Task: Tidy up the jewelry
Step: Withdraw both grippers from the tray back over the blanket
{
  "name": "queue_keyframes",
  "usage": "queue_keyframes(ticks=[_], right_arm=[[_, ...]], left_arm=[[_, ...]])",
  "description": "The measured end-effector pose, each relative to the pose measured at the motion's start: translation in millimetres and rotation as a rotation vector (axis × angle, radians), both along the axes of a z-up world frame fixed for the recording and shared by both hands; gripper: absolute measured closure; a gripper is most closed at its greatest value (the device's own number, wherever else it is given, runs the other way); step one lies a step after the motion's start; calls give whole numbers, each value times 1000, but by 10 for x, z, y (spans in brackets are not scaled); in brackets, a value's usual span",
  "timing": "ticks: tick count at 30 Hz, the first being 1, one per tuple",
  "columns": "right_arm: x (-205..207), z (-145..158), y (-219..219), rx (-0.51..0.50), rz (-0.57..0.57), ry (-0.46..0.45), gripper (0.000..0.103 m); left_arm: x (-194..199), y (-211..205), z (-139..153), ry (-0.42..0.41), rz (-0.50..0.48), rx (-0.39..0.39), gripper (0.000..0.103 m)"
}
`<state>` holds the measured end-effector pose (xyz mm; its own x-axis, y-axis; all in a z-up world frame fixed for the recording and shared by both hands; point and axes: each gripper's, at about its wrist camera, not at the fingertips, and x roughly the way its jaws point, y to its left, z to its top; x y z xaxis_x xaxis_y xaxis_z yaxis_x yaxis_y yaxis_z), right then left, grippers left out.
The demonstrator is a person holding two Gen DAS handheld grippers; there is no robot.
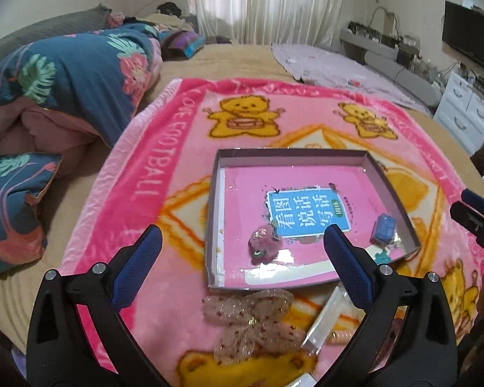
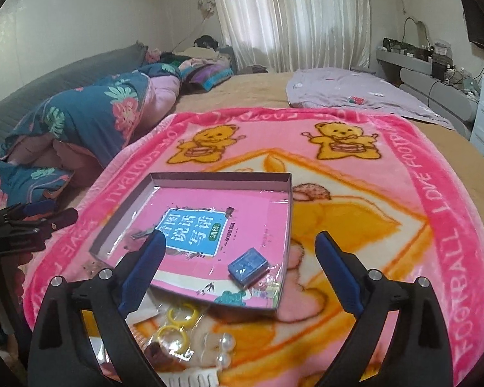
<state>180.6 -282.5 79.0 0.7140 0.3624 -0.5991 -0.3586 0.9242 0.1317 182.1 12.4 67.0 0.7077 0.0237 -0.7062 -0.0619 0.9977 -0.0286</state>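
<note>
Left gripper (image 1: 242, 245) wide open, empty. Right gripper (image 2: 240, 250) wide open, empty too. Box lid tray (image 1: 214, 193) already holds fuzzy pink clip (image 1: 263, 246) and blue case (image 2: 248, 262).

Mesh bow clip (image 1: 251, 319) lies on blanket (image 1: 151, 167) just outside tray's near wall, below and between left fingers, long axis roughly crosswise to them (left nearer).

Yellow rings (image 2: 177, 322) and pearl piece (image 2: 222, 348) sit low under right gripper.

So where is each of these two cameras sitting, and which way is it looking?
Left wrist: on the left hand-held gripper, aimed down over the pink bear blanket at the shallow cardboard tray; its open blue-padded fingers show.
Right wrist: on the right hand-held gripper, seeing the tray from the right; its open fingers show.
Shared: tray, small blue box, blanket.
</note>
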Motion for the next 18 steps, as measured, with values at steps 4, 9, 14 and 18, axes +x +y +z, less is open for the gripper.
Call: queue_keyframes(ticks=[4, 9, 14, 18], right_arm=[[-204, 128, -42, 11, -1, -28, 10], [-459, 205, -46, 26, 8, -43, 10], [-682, 226, -14, 5, 20, -48, 9], [-823, 219, 7, 1, 25, -48, 9]], left_arm=[[-181, 28, 107, -31, -1, -15, 9], [-393, 58, 239, -68, -9, -27, 9], [-601, 74, 283, -92, -32, -43, 9], [-741, 38, 224, -85, -56, -43, 9]])
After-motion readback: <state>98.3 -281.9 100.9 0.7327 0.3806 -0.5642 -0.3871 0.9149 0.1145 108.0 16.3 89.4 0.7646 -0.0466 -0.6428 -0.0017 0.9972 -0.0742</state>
